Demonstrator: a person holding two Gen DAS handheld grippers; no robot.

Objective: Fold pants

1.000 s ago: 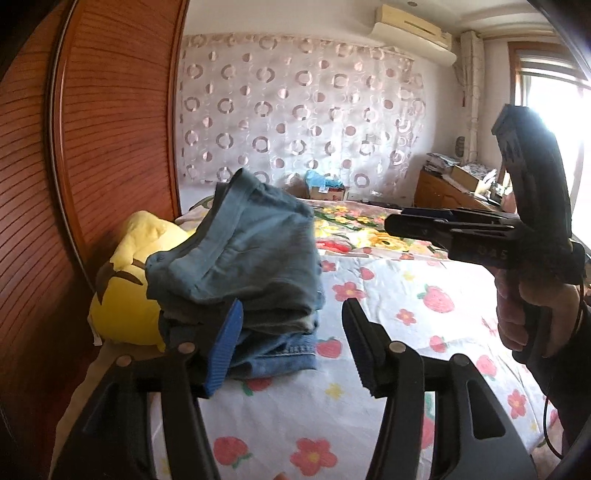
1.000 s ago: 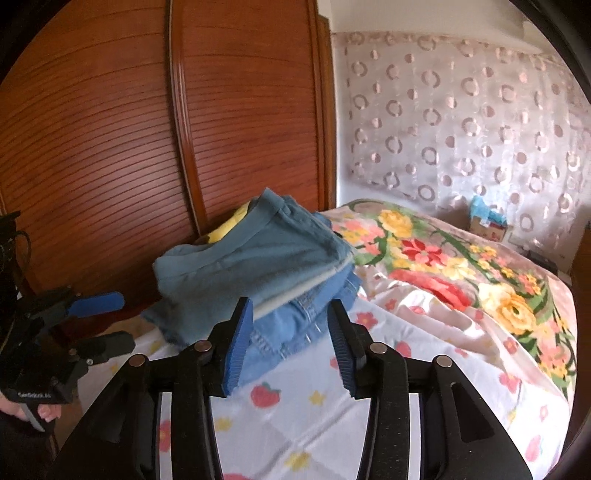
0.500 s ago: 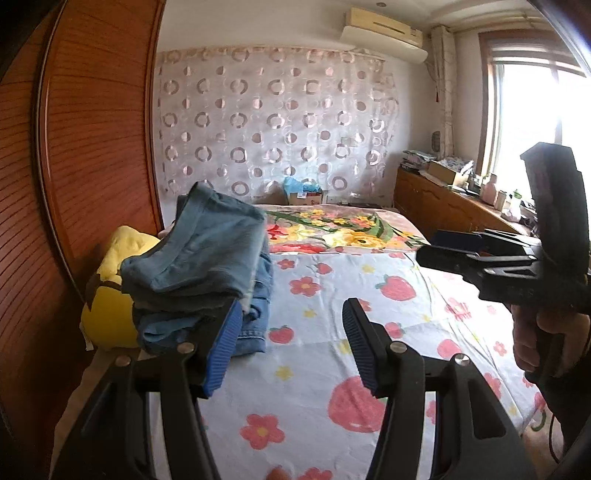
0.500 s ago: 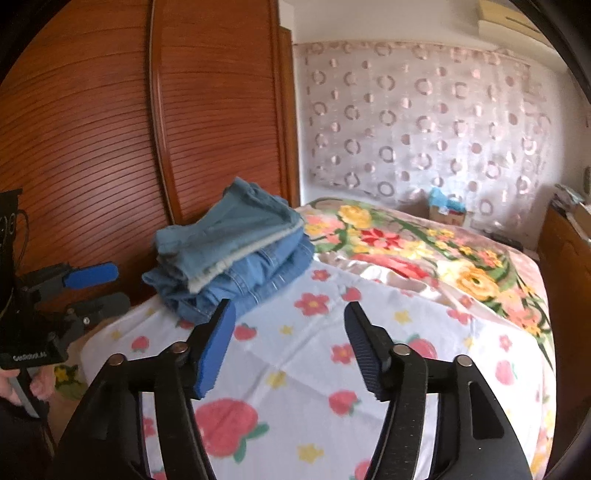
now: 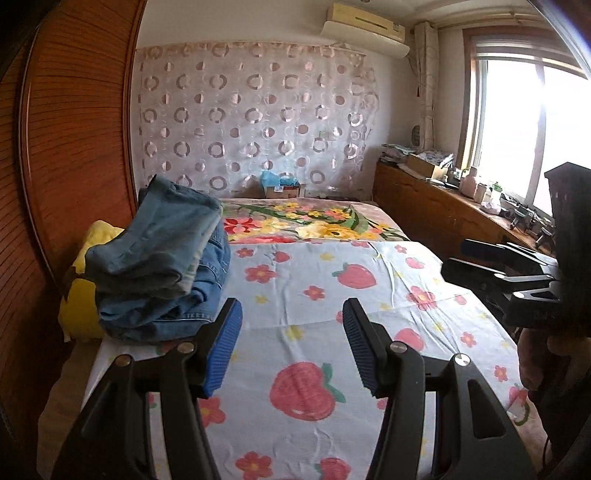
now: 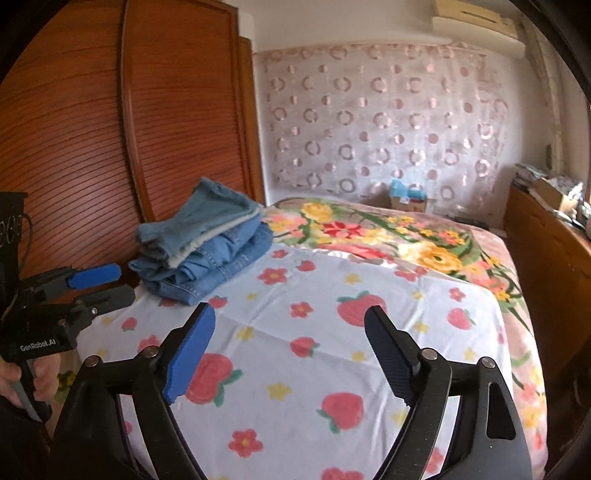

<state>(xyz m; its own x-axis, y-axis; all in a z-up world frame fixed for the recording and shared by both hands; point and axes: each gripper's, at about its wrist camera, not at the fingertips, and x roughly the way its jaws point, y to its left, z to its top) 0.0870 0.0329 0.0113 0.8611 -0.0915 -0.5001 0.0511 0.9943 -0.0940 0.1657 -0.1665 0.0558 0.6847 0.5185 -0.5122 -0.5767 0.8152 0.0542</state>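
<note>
Hovering over strawberry sheet (image 6: pixel 325 295) beside folded pants (image 6: pixel 207 251): left gripper (image 5: pixel 291 343) spread, empty; right gripper (image 6: pixel 290 347) opening, empty.

A home bedroom; a bed (image 5: pixel 317 295) under a strawberry-print sheet across the centre; wooden wardrobe doors (image 5: pixel 74 147) at left; air conditioner (image 5: pixel 365 26) at top; patterned curtain (image 5: pixel 255 125) behind; cluttered wooden sideboard (image 5: pixel 436 206) beneath the window (image 5: pixel 517 122) at right.
</note>
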